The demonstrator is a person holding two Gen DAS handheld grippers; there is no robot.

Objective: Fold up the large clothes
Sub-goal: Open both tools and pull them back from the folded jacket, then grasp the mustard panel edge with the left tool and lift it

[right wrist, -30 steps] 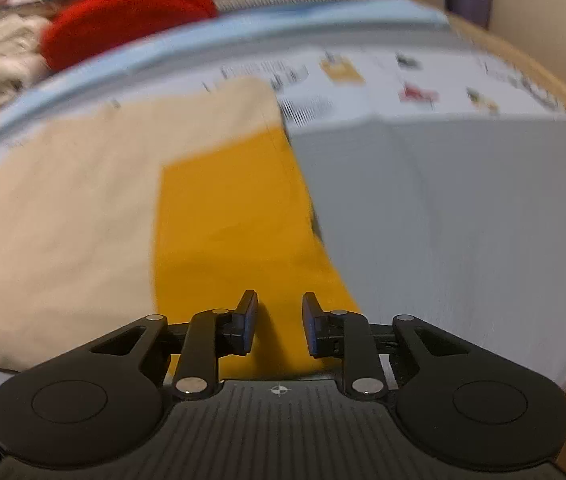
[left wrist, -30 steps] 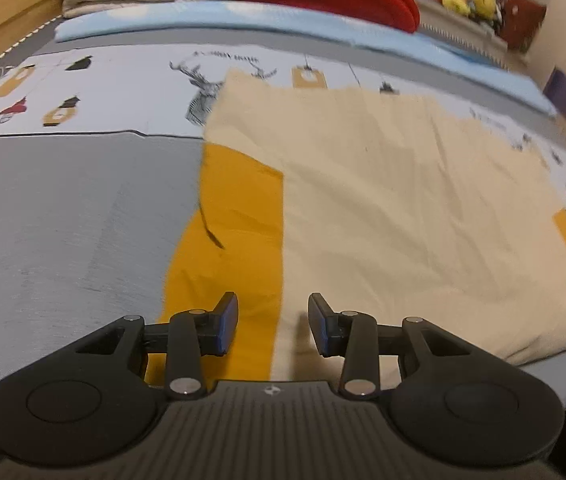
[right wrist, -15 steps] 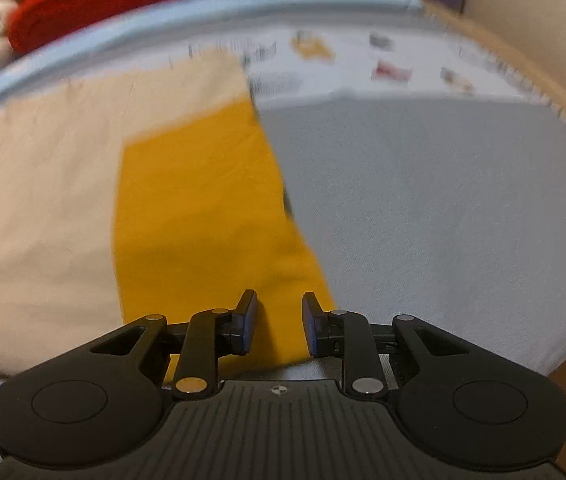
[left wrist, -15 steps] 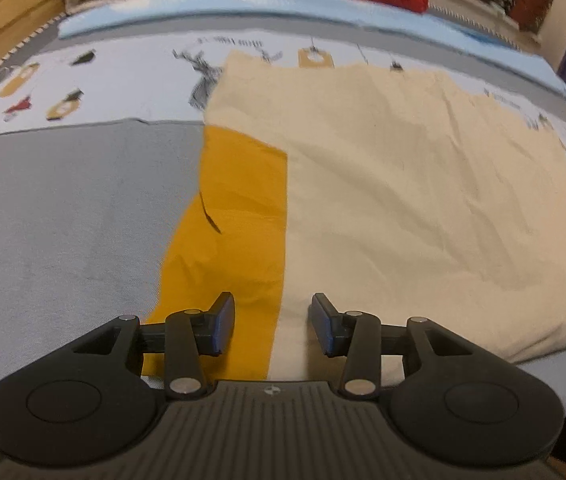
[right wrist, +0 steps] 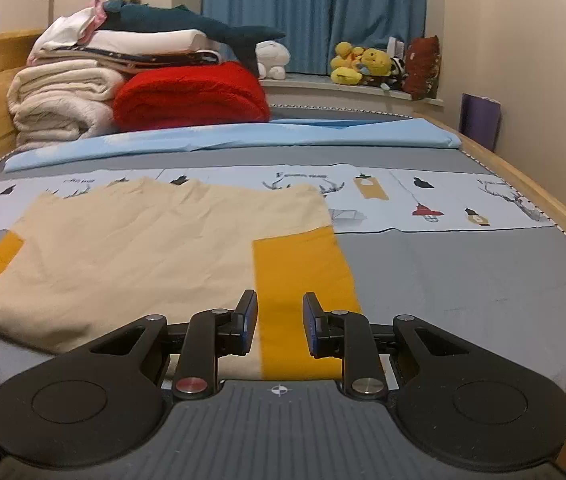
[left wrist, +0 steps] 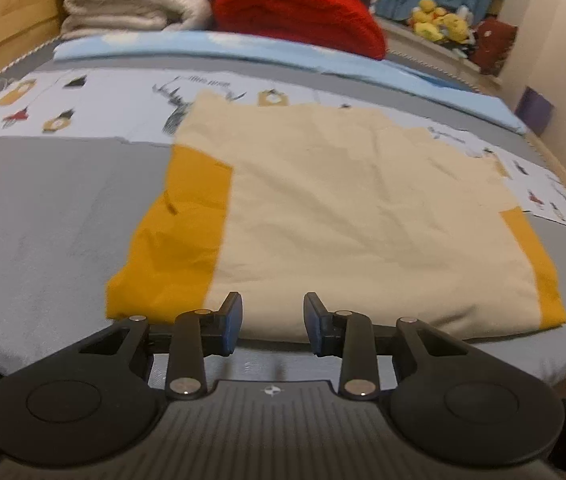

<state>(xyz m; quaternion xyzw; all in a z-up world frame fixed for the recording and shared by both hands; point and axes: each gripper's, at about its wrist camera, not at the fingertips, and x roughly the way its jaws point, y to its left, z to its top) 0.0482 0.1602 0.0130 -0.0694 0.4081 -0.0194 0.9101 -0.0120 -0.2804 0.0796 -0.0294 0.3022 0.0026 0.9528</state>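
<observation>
A large cream garment (left wrist: pixel 347 208) with mustard-yellow sleeves lies flat on the bed, folded into a rough rectangle. Its left yellow sleeve (left wrist: pixel 175 240) and right yellow strip (left wrist: pixel 535 272) show in the left wrist view. In the right wrist view the cream body (right wrist: pixel 143 248) is at left and a yellow sleeve (right wrist: pixel 303 276) runs toward me. My left gripper (left wrist: pixel 272 320) is open and empty, just short of the garment's near edge. My right gripper (right wrist: pixel 280 322) is open and empty above the near end of the yellow sleeve.
The bed has a grey cover (right wrist: pixel 463 288) with a printed white band (right wrist: pixel 403 196) and a light blue sheet (right wrist: pixel 283 136). Folded white and red blankets (right wrist: pixel 187 96) are stacked at the head. Plush toys (right wrist: pixel 359 64) sit on the sill. A wooden bed frame (right wrist: pixel 523 184) runs along the right.
Both grippers have pulled back toward the near bed edge and lifted their view. The right view has swung up from the sleeve to the whole room. The garment stays flat.
</observation>
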